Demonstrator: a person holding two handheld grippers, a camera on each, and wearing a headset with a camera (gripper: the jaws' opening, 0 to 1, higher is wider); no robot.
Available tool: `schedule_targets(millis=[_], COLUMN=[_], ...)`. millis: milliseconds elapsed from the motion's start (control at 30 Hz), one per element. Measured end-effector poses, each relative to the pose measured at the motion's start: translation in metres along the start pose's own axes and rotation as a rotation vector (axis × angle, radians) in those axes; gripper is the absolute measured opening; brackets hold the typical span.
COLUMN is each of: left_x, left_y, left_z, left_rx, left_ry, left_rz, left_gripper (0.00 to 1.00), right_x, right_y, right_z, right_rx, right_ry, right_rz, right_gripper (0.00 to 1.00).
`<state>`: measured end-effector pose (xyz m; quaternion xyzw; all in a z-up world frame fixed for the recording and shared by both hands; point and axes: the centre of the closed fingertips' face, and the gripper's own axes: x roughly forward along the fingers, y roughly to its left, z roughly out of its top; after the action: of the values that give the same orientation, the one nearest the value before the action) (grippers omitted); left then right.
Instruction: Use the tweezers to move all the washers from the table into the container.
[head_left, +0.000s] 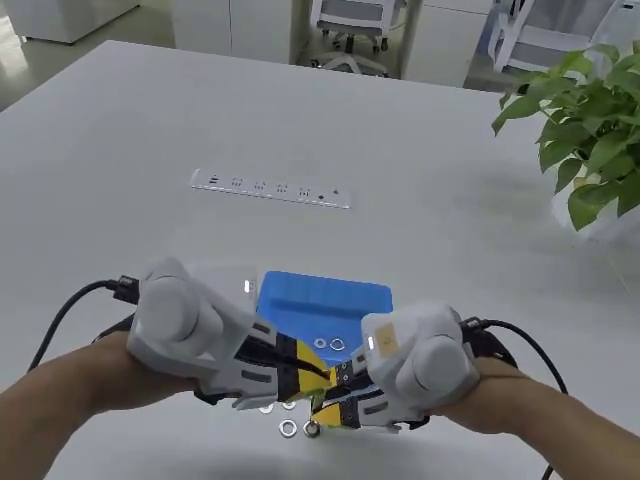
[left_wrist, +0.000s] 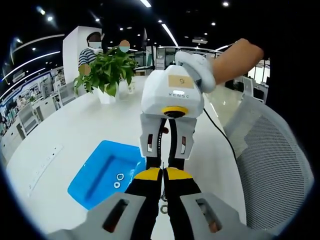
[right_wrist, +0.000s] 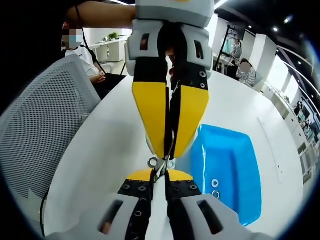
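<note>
Thin metal tweezers (right_wrist: 160, 170) sit clamped between my two grippers, which meet tip to tip. My left gripper (left_wrist: 163, 174) and right gripper (right_wrist: 159, 177) are each closed on them. Loose silver washers (head_left: 288, 428) lie on the white table (head_left: 450, 200) just beneath. Two more are inside the blue plastic container (head_left: 300, 290) just beyond. The casing print is too small to read.

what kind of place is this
Likely an open-plan office or lab: a big white table with a power strip on it, a mesh chair beside it, and a potted plant.
</note>
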<state>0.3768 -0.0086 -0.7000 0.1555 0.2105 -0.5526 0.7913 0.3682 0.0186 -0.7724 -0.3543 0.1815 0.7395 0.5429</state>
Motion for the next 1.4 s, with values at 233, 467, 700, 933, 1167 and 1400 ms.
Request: schedule_targets(millis=[233,467,700,933,1167,1400], left_x=[0.001,-0.004,-0.013,-0.021,-0.029,-0.035], left_y=[-0.001,0.002,0.002,0.002,0.005,0.004], left_z=[-0.002,-0.003,-0.004,-0.009,-0.015,-0.013], left_rx=[-0.004,-0.013,-0.041,-0.092,-0.14,-0.175], left_ry=[0.015,0.016,0.007,-0.012,-0.029,-0.077], left_rz=[0.002,0.018,0.028,0.063,0.1,0.117], left_gripper=[0.06,0.11,0.21,0.35,0.57,0.69], right_x=[0.0,0.0,-0.001,-0.007,-0.015,-0.027], right_y=[0.0,0.0,0.001,0.0,-0.001,-0.002], right_z=[0.0,0.001,0.003,0.007,0.015,0.021], right_rx=[0.023,0.03,0.032,0.032,0.033,0.03], right_ry=[-0.003,0.002,0.002,-0.003,-0.013,-0.019], right_rz=[-0.009,-0.005,-0.001,-0.007,-0.011,-0.009], right_gripper=[0.09,0.09,0.09,0.09,0.09,0.09])
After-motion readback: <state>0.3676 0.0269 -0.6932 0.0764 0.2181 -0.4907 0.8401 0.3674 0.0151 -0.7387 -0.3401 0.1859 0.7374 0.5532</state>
